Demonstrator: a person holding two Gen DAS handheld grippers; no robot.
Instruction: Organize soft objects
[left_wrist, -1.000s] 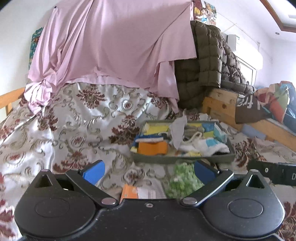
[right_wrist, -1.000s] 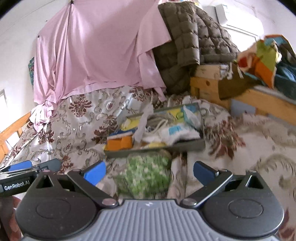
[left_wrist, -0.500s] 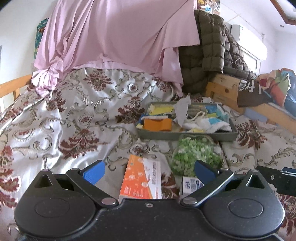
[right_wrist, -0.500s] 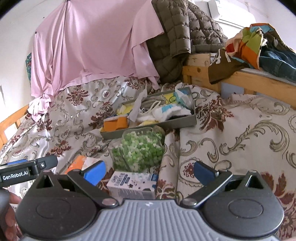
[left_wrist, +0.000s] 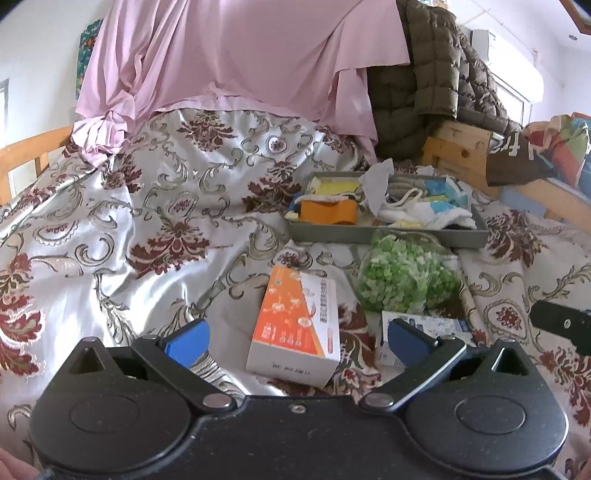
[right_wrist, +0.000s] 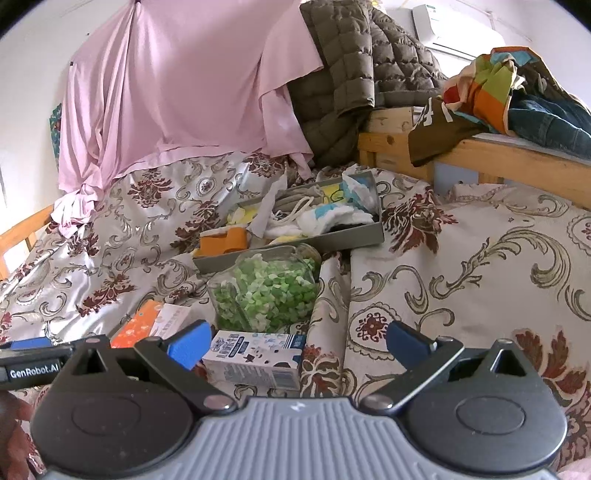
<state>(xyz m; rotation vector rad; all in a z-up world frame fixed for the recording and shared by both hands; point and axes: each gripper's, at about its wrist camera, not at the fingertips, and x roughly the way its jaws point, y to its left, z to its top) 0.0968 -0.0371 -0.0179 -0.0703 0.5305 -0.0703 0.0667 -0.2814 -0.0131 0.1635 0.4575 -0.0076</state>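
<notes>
We hold both claws over the bed (left_wrist: 155, 206), and neither has anything in it: the left claw (left_wrist: 295, 338) stands spread wide above the orange-and-white carton (left_wrist: 295, 325), and the right claw (right_wrist: 297, 339) is likewise spread, with the small blue-and-white carton (right_wrist: 255, 356) lying between its blue fingers (right_wrist: 188, 341) but not touched by them. We judge this to be the approach before a pick, with no item yet chosen.

The grey tray (right_wrist: 295, 242) sits further up the bed and already holds the soft things: white and blue cloths (right_wrist: 332, 218), a drawstring pouch (right_wrist: 299, 201), yellow pieces (left_wrist: 332, 184) and an orange block (right_wrist: 225, 240) at its left end. Just in front of the tray, touching its near wall, lies a clear bag of green bits (right_wrist: 269, 288), soft-looking and loose.

Our next move, we think, is to lower one claw onto whichever loose item belongs in the tray. The bag looks likely to sag and slip, so a grip across its middle would serve best.
</notes>
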